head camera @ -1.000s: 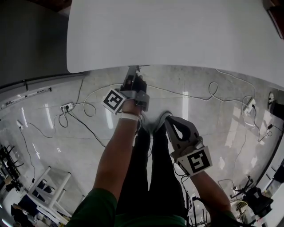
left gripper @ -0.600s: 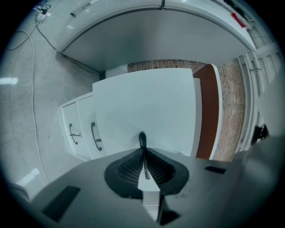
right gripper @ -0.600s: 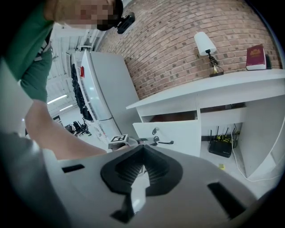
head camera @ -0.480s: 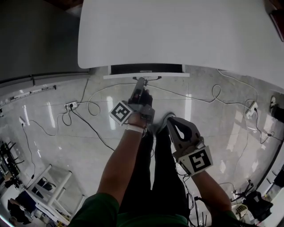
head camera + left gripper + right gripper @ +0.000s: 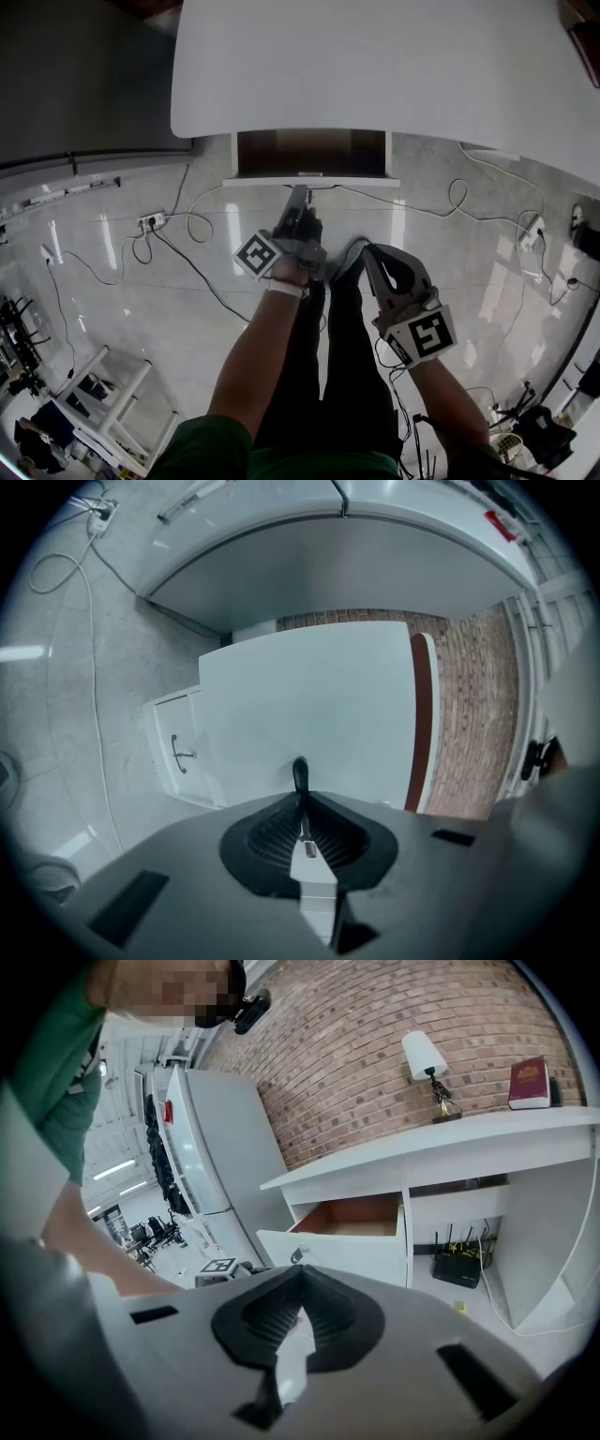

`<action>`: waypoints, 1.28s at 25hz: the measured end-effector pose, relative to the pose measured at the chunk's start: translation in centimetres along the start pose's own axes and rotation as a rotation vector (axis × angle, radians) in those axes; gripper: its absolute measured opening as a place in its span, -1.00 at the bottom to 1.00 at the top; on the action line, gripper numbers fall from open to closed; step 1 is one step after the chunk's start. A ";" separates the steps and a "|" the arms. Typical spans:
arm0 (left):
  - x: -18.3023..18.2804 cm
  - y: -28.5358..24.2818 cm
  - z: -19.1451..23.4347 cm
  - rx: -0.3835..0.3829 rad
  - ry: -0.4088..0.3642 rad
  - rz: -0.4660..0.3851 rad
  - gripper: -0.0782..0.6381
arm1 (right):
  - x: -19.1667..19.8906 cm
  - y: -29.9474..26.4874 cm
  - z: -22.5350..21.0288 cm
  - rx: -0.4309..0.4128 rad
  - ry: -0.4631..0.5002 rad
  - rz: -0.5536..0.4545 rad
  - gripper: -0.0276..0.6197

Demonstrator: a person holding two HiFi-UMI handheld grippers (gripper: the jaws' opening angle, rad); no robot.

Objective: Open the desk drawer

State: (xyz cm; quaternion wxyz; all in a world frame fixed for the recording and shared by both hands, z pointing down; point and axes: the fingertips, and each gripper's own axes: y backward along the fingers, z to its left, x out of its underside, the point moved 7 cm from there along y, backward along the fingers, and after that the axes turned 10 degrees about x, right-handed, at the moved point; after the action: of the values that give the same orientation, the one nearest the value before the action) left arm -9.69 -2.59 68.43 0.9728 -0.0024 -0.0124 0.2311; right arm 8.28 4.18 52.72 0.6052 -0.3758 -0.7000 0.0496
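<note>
Left gripper (image 5: pixel 300 191): clenched on the drawer's handle (image 5: pixel 300 772), a thin dark curved bar that rises from between the ribbed black pads. The jaws stand almost together around it.

Drawer (image 5: pixel 309 179): straight ahead of the left gripper and pulled out from under the desk (image 5: pixel 394 66). Its front is a flat, smooth white panel that meets the gripper's tips. Beyond that panel we see the open box, a rectangle lined in matte brown wood. The desk top, past and above the gripper, is a broad white slab with rounded corners.

Right gripper (image 5: pixel 367 251): held beside the left one and nearer the person, well apart from the drawer. In its own view the black pads meet at the tips with nothing between them. The open drawer lies ahead of these jaws and a little to the right.

Each gripper has a grey moulded shell and carries a marker cube (image 5: pixel 260 256) printed with black-and-white squares.

Below both grippers we note a floor (image 5: pixel 103 281) of pale glossy tile, with thin cables (image 5: pixel 187 230) looped across it. Far ahead of the right gripper is a rough red brick wall (image 5: pixel 375 1063). A white-shaded lamp (image 5: pixel 427 1058) and a dark red book (image 5: pixel 530 1082) stand on the desk.
</note>
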 end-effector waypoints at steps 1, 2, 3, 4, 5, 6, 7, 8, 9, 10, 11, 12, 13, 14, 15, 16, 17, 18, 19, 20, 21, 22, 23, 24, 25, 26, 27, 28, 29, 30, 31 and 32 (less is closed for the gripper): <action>0.0 0.1 0.1 -0.002 -0.003 0.001 -0.71 | 0.1 -0.1 0.0 0.000 -0.002 0.002 -0.91; -0.1 0.2 0.2 -0.003 -0.007 0.001 -0.71 | 0.2 -0.1 0.0 -0.002 -0.001 0.004 -0.91; -0.1 0.2 0.2 -0.005 -0.011 0.003 -0.71 | 0.4 -0.1 0.1 -0.004 0.003 0.005 -0.91; -0.2 0.2 0.2 -0.007 -0.014 0.005 -0.71 | 0.5 -0.2 0.1 -0.006 0.006 0.005 -0.91; -0.2 0.2 0.2 -0.010 -0.017 0.009 -0.71 | 0.6 -0.2 0.2 -0.008 0.008 0.004 -0.91; -0.3 0.2 0.3 -0.011 -0.019 0.014 -0.71 | 0.6 -0.2 0.3 -0.011 0.010 0.001 -0.91; -0.3 0.2 0.3 -0.011 -0.021 0.020 -0.71 | 0.7 -0.3 0.4 -0.015 0.015 -0.002 -0.91; -0.3 0.2 0.4 -0.009 -0.022 0.028 -0.71 | 0.8 -0.3 0.5 -0.018 0.017 -0.004 -0.91; -0.3 0.3 0.6 -0.009 -0.023 0.037 -0.71 | 0.9 -0.3 0.6 -0.018 0.017 -0.002 -0.91; -0.2 0.4 0.8 -0.015 -0.024 0.048 -0.71 | 1.1 -0.3 0.7 -0.018 0.015 0.000 -0.91; 0.0 0.6 1.1 -0.028 -0.024 0.057 -0.71 | 1.2 -0.2 0.8 -0.018 0.012 0.003 -0.91; 0.1 0.8 1.5 -0.043 -0.028 0.065 -0.71 | 1.2 -0.2 0.9 -0.018 0.004 0.006 -0.91; 0.1 0.9 2.0 -0.054 -0.033 0.071 -0.71 | 1.3 -0.3 1.0 -0.018 -0.007 0.010 -0.91; 0.1 1.0 2.4 -0.062 -0.036 0.074 -0.71 | 1.4 -0.4 1.0 -0.018 -0.011 0.012 -0.91; 0.1 1.1 2.9 -0.071 -0.037 0.075 -0.71 | 1.5 -0.5 0.9 -0.018 -0.009 0.013 -0.91; 0.2 1.2 3.3 -0.081 -0.036 0.077 -0.71 | 1.7 -0.6 0.9 -0.017 -0.009 0.015 -0.91; 0.2 1.3 3.6 -0.083 -0.034 0.079 -0.71 | 1.8 -0.6 0.8 -0.015 -0.012 0.020 -0.91; 0.2 1.2 3.7 -0.075 -0.034 0.083 -0.71 | 1.9 -0.6 0.7 -0.012 -0.019 0.025 -0.91; 0.3 1.2 3.8 -0.068 -0.038 0.089 -0.71 | 2.0 -0.6 0.5 -0.009 -0.021 0.027 -0.91; 0.3 1.1 3.9 -0.065 -0.044 0.097 -0.71 | 2.2 -0.6 0.3 -0.007 -0.015 0.026 -0.91; 0.4 1.1 4.0 -0.068 -0.048 0.102 -0.71 | 2.2 -0.6 0.1 -0.008 -0.009 0.023 -0.91; 0.5 1.1 4.3 -0.074 -0.046 0.105 -0.71 | 2.3 -0.7 0.0 -0.008 -0.009 0.022 -0.91; 0.5 1.2 4.5 -0.081 -0.043 0.105 -0.71 | 2.3 -0.7 0.0 -0.008 -0.012 0.021 -0.91; 0.6 1.3 4.7 -0.091 -0.040 0.105 -0.71 | 2.3 -0.8 0.0 -0.008 -0.010 0.018 -0.91; 0.6 1.4 4.9 -0.098 -0.038 0.105 -0.71 | 2.2 -0.8 0.0 -0.009 -0.006 0.015 -0.91; 0.6 1.4 5.1 -0.100 -0.037 0.104 -0.71 | 2.2 -0.9 0.0 -0.010 -0.003 0.012 -0.91; 0.6 1.4 5.3 -0.099 -0.036 0.102 -0.71 | 2.1 -1.0 0.1 -0.012 -0.002 0.011 -0.91; 0.6 1.4 5.5 -0.101 -0.035 0.099 -0.71 | 2.0 -1.1 0.2 -0.013 -0.005 0.011 -0.91; 0.5 1.5 5.6 -0.104 -0.033 0.097 -0.71 | 1.9 -1.2 0.3 -0.014 -0.012 0.013 -0.91; 0.5 1.5 5.8 -0.108 -0.032 0.094 -0.71 | 1.9 -1.2 0.4 -0.015 -0.018 0.016 -0.91; 0.6 1.5 5.9 -0.113 -0.030 0.092 -0.71 | 1.9 -1.3 0.5 -0.015 -0.020 0.018 -0.91; 0.6 1.6 6.1 -0.119 -0.029 0.092 -0.71 | 1.9 -1.3 0.5 -0.016 -0.018 0.019 -0.91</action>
State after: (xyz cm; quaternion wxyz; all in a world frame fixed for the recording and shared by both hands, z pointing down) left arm -10.04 -0.94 74.53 0.9591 -0.0572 -0.0401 0.2742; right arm 7.30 4.58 54.82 0.5954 -0.3867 -0.7022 0.0534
